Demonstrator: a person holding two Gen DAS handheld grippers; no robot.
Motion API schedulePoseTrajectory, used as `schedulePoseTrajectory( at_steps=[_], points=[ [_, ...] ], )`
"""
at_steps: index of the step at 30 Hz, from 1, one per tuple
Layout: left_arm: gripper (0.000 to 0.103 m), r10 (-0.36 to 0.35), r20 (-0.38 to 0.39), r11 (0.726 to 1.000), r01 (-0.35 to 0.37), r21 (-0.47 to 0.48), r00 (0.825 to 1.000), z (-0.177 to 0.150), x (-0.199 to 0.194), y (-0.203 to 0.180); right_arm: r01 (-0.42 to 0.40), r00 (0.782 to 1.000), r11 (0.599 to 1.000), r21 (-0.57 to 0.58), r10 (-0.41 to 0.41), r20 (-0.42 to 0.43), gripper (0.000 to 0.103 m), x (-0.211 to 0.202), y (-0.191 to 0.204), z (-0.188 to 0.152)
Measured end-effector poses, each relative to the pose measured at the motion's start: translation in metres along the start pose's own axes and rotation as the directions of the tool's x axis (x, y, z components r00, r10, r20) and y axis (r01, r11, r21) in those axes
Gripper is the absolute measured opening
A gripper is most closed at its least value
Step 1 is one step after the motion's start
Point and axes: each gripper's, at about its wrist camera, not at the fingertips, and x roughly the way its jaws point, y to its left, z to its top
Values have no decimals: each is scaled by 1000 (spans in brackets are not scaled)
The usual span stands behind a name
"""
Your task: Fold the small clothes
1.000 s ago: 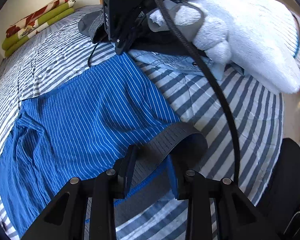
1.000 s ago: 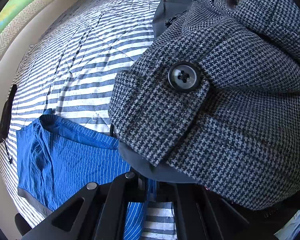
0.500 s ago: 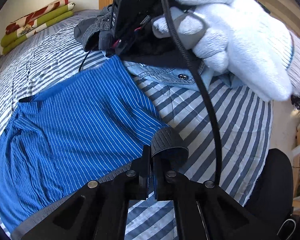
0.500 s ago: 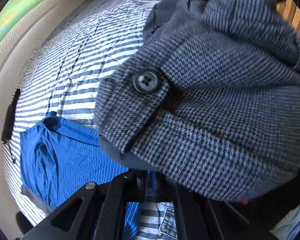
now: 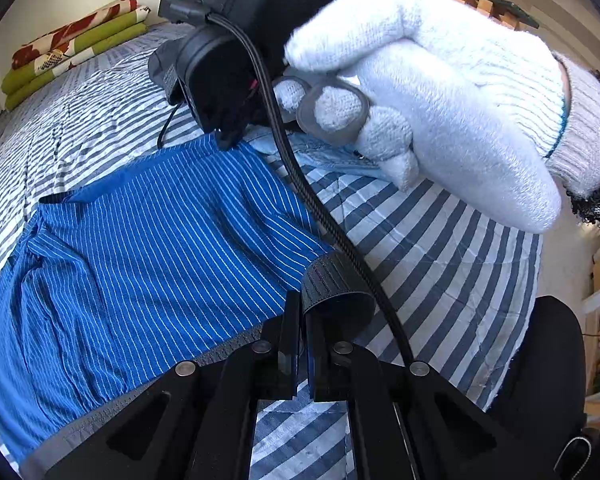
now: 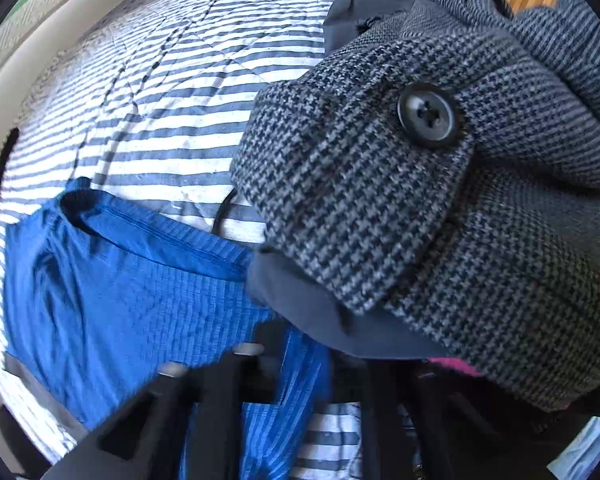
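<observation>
Blue pinstriped shorts (image 5: 148, 256) lie spread flat on the striped bedsheet (image 5: 440, 264), long axis running from the near right, where the grey waistband (image 5: 332, 280) sits, toward the far left; pinstripes run along the same line. Left gripper (image 5: 302, 344): jaws pressed together, pinching the right end of the waistband, which curls up over the fingertips. Right gripper (image 5: 228, 140), held by a white-gloved hand (image 5: 440, 92), comes down at the far right corner of the shorts; in its own view the fingers are blurred but closed, with a fold of the blue cloth (image 6: 296, 364) caught between them. Crowding that far corner: a grey houndstooth garment (image 6: 440, 216) with a dark button (image 6: 427, 115), lying just beside and partly over the shorts' edge, and a pale denim piece (image 5: 332, 156) under the gloved hand. A black cable (image 5: 312, 208) crosses above the shorts. Folded green and red bedding (image 5: 72, 52) lies well apart at the far left
</observation>
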Motion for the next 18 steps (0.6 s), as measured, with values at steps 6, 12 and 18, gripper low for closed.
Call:
schedulePoseTrajectory(
  at_steps=[6, 12, 18],
  points=[
    [2, -26, 59, 1000, 26, 2, 998, 7, -18, -3, -78, 992, 993, 86, 69, 110, 0, -35, -30, -8],
    [2, -30, 4, 998, 30, 53, 1000, 4, 7, -15, -49, 995, 988, 148, 36, 92, 0, -22, -53, -24],
    [16, -69, -57, 997, 70, 22, 996, -5, 11, -10, -30, 996, 994, 108, 21, 88, 0, -23, -43, -25]
  ],
)
